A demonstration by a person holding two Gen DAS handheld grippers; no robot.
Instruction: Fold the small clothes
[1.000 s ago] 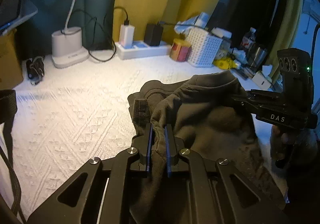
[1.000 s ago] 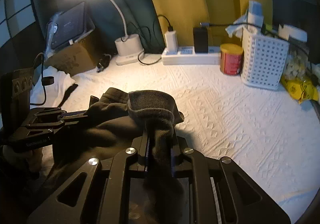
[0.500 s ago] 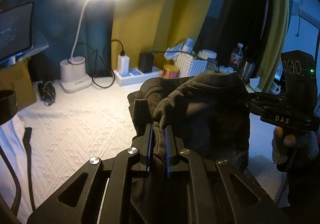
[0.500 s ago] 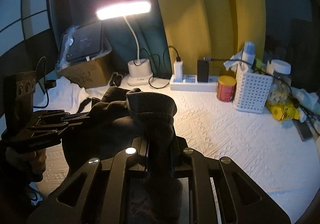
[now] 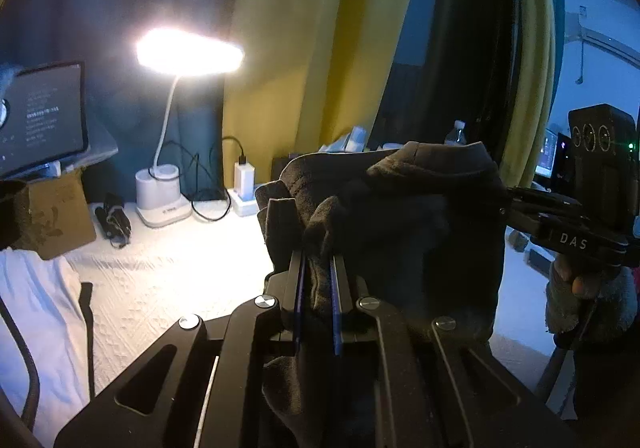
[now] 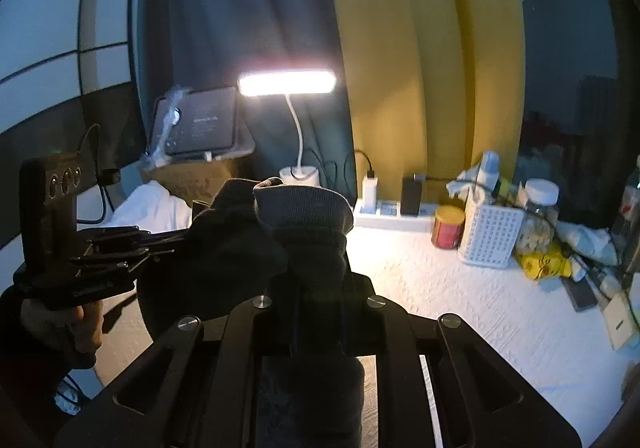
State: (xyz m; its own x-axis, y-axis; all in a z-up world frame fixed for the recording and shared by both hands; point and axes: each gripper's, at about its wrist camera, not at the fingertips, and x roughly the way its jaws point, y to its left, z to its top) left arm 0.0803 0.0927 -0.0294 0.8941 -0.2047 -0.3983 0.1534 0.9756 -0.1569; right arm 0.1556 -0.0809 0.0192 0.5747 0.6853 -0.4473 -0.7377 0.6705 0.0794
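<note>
A small dark grey garment (image 5: 408, 216) hangs in the air above the white textured table cover (image 5: 168, 280), stretched between both grippers. My left gripper (image 5: 317, 268) is shut on a bunched edge of the cloth, which fills the gap between its blue-lined pads. In the right wrist view the same dark garment (image 6: 240, 248) shows a ribbed hem folded over my right gripper (image 6: 316, 272), which is shut on it; its fingertips are hidden by the fabric. Each view shows the other gripper pinching the far side: the right gripper (image 5: 516, 204) and the left gripper (image 6: 176, 236).
A lit white desk lamp (image 6: 286, 83), a power strip with chargers (image 6: 396, 216), a red tin (image 6: 448, 227) and a white basket (image 6: 490, 236) line the back of the table. A tablet on a cardboard box (image 5: 44, 116) and a white garment (image 5: 36, 312) lie at the left.
Both grippers have risen with the dark garment, lifting it off the table cover so it hangs between them. The views have tilted up, bringing the lamp head and curtains into sight.
</note>
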